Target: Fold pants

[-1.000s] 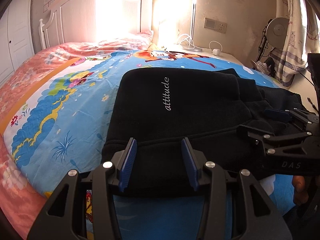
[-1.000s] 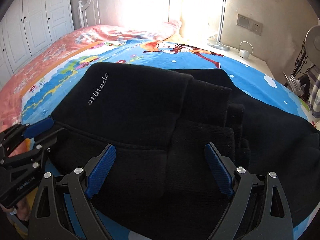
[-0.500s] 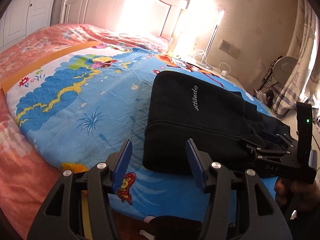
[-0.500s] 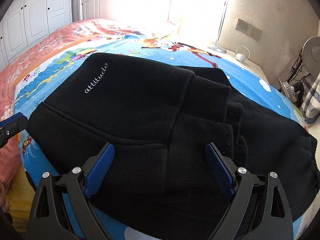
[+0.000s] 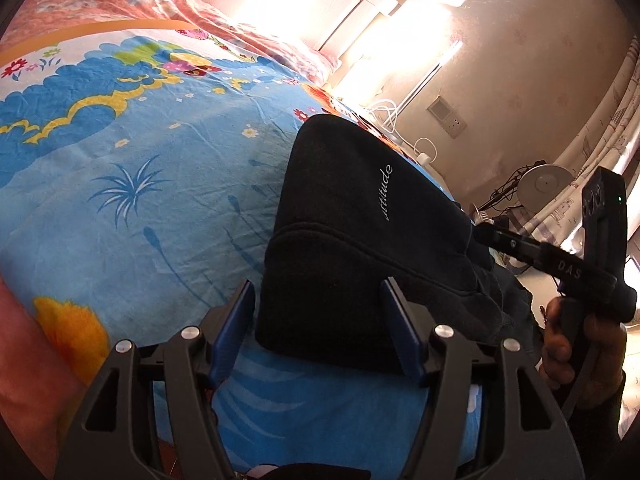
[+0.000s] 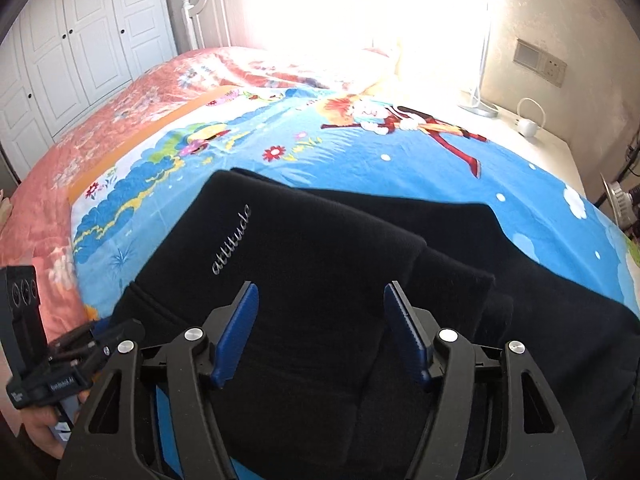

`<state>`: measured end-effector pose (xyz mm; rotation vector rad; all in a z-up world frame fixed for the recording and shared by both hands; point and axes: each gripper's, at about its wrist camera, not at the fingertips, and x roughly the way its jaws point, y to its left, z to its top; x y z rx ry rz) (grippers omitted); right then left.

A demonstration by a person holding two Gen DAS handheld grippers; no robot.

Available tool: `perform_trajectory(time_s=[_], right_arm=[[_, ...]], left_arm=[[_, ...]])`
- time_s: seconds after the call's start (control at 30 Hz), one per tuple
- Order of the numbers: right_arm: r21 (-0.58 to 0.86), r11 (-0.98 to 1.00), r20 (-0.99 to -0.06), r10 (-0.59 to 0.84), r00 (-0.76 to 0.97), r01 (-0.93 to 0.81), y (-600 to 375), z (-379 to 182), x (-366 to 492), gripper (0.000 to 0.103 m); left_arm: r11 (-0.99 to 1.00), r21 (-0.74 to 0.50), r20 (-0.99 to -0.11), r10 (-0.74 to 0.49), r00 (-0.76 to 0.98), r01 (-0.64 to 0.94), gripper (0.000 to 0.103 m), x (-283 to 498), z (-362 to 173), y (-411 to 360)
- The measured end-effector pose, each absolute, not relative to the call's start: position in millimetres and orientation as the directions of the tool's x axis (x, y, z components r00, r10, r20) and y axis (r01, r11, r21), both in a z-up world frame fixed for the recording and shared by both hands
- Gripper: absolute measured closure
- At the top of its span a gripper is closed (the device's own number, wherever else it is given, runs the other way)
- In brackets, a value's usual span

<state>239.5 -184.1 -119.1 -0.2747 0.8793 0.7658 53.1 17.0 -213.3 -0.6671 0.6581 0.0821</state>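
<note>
The black pants (image 5: 360, 240) lie folded in a stack on the blue cartoon bedsheet (image 5: 140, 184), with the word "attitude" on top. My left gripper (image 5: 318, 332) is open and empty, just in front of the stack's near left corner. My right gripper (image 6: 320, 332) is open and empty, hovering over the near edge of the pants (image 6: 340, 280). The right gripper also shows in the left wrist view (image 5: 484, 234), at the right side of the pants. The left gripper shows at the lower left of the right wrist view (image 6: 108, 330).
A pink floral quilt (image 6: 100, 128) covers the bed's left side. A white headboard (image 6: 208, 20) and white wardrobe doors (image 6: 60, 60) stand behind. A bedside table (image 6: 520, 136) with a lamp base and charger is at right. A fan (image 5: 544, 186) stands by the curtain.
Both grippers have pulled back from the pants and risen. The left one swung left and tilted. The right gripper's jaws have narrowed but stay open. The pants have not moved.
</note>
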Motion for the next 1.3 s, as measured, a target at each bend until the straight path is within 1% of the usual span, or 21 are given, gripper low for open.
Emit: perform_trajectory(time_s=[0.07,0.17,0.2,0.27,0.4,0.47,0.53,0.57,0.6,0.63,0.67,0.73,0.8,0.83,0.9,1.03,1.17,1.3], right_arm=[[0.094,0.700,-0.801,0.475,0.364,-0.708,-170,-125,262,0.054],[0.047,0.715,-0.837,0.409,0.363,-0.698,-159,-144,288,0.062],[0.041,0.717,-0.845,0.397,0.359,-0.696,-158,-151,294,0.067],[0.055,0.717,-0.846,0.403,0.349,-0.694,-161,-160,299,0.072],[0.000,0.711,-0.830,0.393,0.397,-0.703,-161,-164,291,0.072],[-0.013,0.717,-0.835,0.376,0.403,-0.697,-159,-162,291,0.071],[-0.027,0.735,-0.849,0.341,0.404,-0.678,-153,-154,291,0.068],[-0.051,0.745,-0.849,0.318,0.421,-0.666,-149,-146,289,0.055],[-0.080,0.748,-0.838,0.307,0.451,-0.659,-143,-135,284,0.029],[-0.105,0.738,-0.822,0.313,0.476,-0.667,-135,-123,277,0.016],[-0.125,0.713,-0.816,0.321,0.480,-0.690,-124,-112,270,0.009],[-0.128,0.666,-0.839,0.323,0.438,-0.735,-99,-98,259,0.010],[-0.063,0.637,-0.879,0.329,0.345,-0.769,-74,-94,254,0.010],[-0.037,0.627,-0.900,0.318,0.299,-0.778,-61,-97,251,0.010],[-0.033,0.616,-0.933,0.264,0.246,-0.787,-38,-107,247,0.010],[-0.095,0.587,-0.971,0.122,0.204,-0.804,-4,-131,239,0.010],[-0.208,0.547,-0.972,-0.021,0.235,-0.811,12,-150,239,0.010],[-0.260,0.536,-0.964,-0.096,0.248,-0.803,24,-157,239,0.010]], left_arm=[[0.779,-0.568,-0.580,-0.148,0.801,-0.267,0.039,52,-215,18],[0.758,-0.602,-0.562,-0.179,0.808,-0.251,0.039,51,-216,19],[0.757,-0.603,-0.561,-0.177,0.809,-0.252,0.039,51,-216,19],[0.751,-0.610,-0.556,-0.181,0.811,-0.251,0.039,51,-216,18],[0.724,-0.644,-0.541,-0.200,0.817,-0.249,0.039,51,-218,20],[0.725,-0.641,-0.543,-0.197,0.816,-0.251,0.041,52,-218,19],[0.716,-0.649,-0.542,-0.197,0.817,-0.258,0.046,51,-220,21],[0.708,-0.657,-0.540,-0.200,0.818,-0.261,0.048,50,-221,23],[0.700,-0.665,-0.537,-0.204,0.819,-0.262,0.050,49,-222,24],[0.691,-0.674,-0.532,-0.209,0.820,-0.262,0.052,49,-223,26],[0.684,-0.681,-0.528,-0.213,0.822,-0.261,0.052,47,-223,26],[0.680,-0.685,-0.525,-0.212,0.824,-0.262,0.054,47,-223,26],[0.674,-0.689,-0.523,-0.209,0.827,-0.265,0.056,46,-221,26],[0.673,-0.690,-0.521,-0.206,0.828,-0.266,0.059,45,-220,26],[0.676,-0.687,-0.518,-0.197,0.833,-0.267,0.063,43,-216,25],[0.732,-0.622,-0.538,-0.140,0.831,-0.279,0.068,42,-202,14],[0.764,-0.576,-0.543,-0.091,0.835,-0.291,0.070,41,-188,3],[0.773,-0.558,-0.544,-0.066,0.837,-0.301,0.072,40,-179,-4]])
